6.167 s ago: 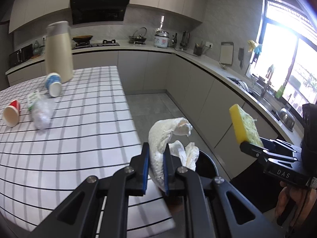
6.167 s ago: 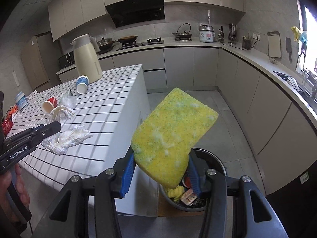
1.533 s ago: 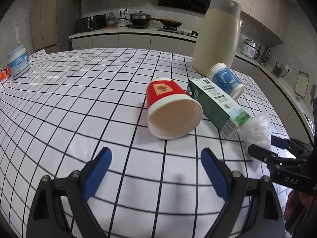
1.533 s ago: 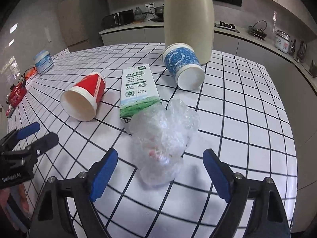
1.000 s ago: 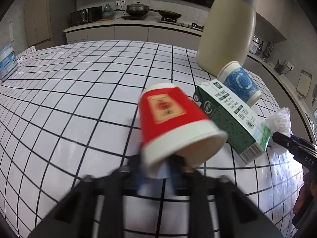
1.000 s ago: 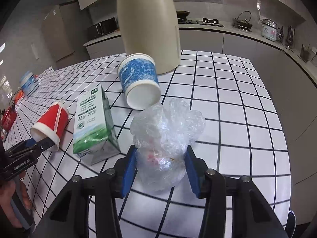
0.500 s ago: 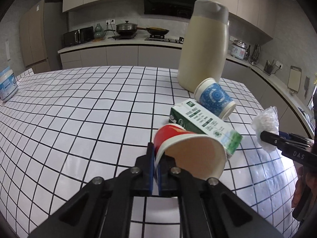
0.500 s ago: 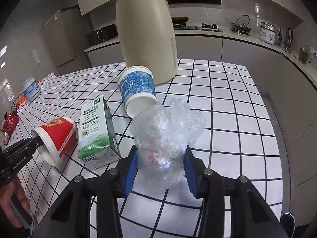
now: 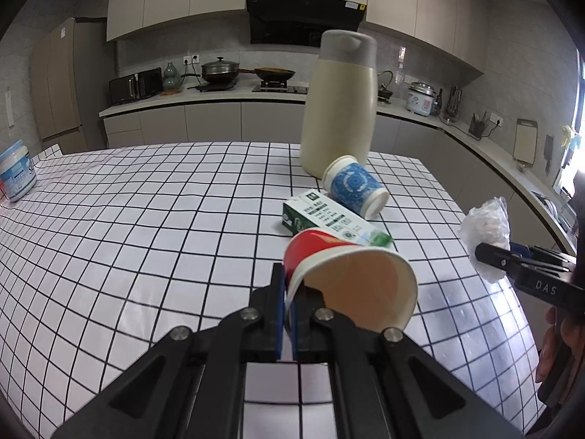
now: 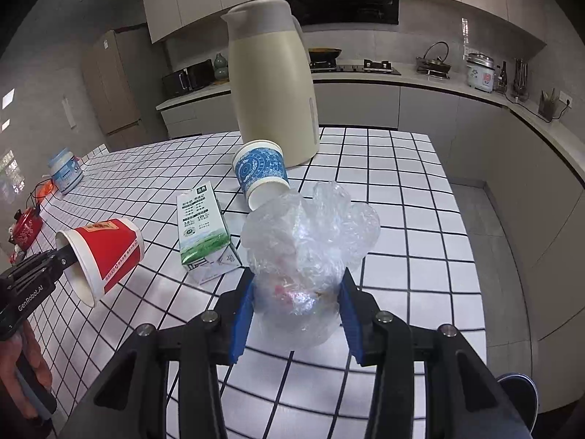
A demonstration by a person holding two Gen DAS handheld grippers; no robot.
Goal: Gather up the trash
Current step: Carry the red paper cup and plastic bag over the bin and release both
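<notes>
We see our left gripper pinched tight on the rim of a red paper cup. The cup's thin wall is squeezed flat between the two blue pads, and the cup is up off the table with its open mouth turned toward us. In the right wrist view the same cup hangs in the air at the left, above the white tablecloth with black grid lines.

Our right gripper has its jaws partly apart, pressing on both sides of a crumpled clear plastic bag. The bag puffs up above the blue pads, and something pink and red shows inside it. It is also lifted off the table. From the left wrist view we see this bag at the right edge, in the black fingers of that gripper.

Two more bits of trash lie on the table. A green and white milk carton lies on its side, between the red cup and the plastic bag. Just past it a blue and white paper cup lies on its side with its mouth toward us, touching or almost touching a tall cream jug with a grey lid that stands upright behind it.

Far off at the left edge of the table stands a small white tub with a blue label.
</notes>
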